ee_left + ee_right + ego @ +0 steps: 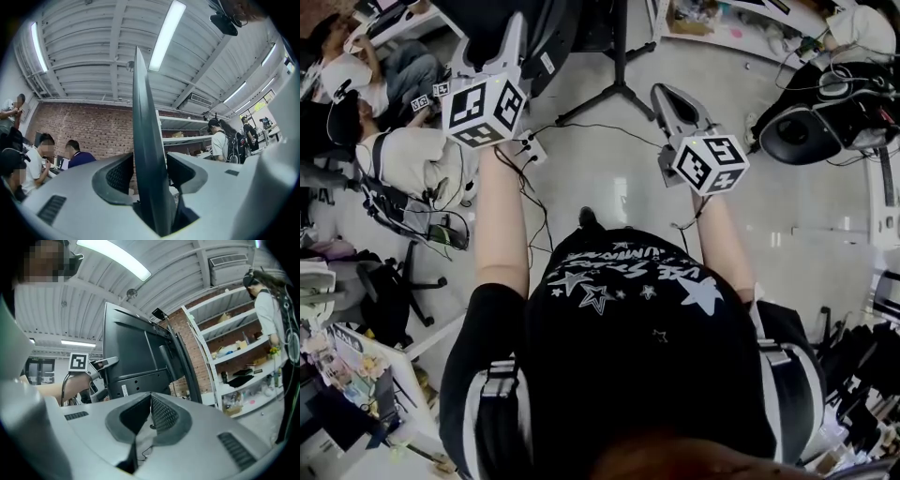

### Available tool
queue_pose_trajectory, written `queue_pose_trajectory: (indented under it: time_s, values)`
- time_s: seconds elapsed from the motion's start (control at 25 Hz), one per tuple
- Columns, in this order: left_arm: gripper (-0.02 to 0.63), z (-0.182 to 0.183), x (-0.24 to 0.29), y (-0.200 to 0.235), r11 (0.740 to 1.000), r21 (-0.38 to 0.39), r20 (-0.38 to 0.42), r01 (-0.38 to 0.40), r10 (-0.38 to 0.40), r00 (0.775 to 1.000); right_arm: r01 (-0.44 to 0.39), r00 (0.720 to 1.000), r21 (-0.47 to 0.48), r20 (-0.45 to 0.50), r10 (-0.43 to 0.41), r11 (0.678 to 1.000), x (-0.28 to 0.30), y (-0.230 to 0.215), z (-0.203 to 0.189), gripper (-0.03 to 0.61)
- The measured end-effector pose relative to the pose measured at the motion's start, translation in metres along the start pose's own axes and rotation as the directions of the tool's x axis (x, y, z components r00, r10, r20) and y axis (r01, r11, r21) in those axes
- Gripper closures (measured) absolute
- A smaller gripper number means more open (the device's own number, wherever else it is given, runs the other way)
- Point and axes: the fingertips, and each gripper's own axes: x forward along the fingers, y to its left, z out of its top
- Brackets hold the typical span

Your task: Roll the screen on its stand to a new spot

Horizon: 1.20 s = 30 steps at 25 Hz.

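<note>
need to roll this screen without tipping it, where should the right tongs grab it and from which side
Take the screen by its free side edge, opposite the one the left tongs clamp, coming in level from the side. The panel stands upright and is thin at its edges, so it should fit between jaws. The right tongs are shut, so open them first.
</note>
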Motion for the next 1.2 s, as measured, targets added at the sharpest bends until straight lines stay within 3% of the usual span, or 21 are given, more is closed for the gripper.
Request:
queue_pose_trajectory:
  time_s: [0.44, 0.72, 1.2]
  values:
    - [0.388, -0.007, -0.073, -0.024, 0.992, -0.001, -0.057, -0.127, 0.127, 0.99, -0.039, 0.999, 0.054, -0.006, 0.04, 0.998, -0.049, -0.008, -0.018, 0.571]
    - [0.388, -0.006, -0.126, -0.057, 0.996, -0.014, -0.092, -0.093, 0.091, 0.992, -0.079, 0.996, 0.097, -0.03, 0.082, 0.992, -0.055, 0.01, -0.042, 0.571]
    - [0.39, -0.035, -0.208, -0.073, 0.977, -0.209, -0.163, 0.028, -0.064, 0.985, -0.025, 0.998, 0.086, -0.047, 0.029, 0.996, -0.072, 0.073, -0.059, 0.572]
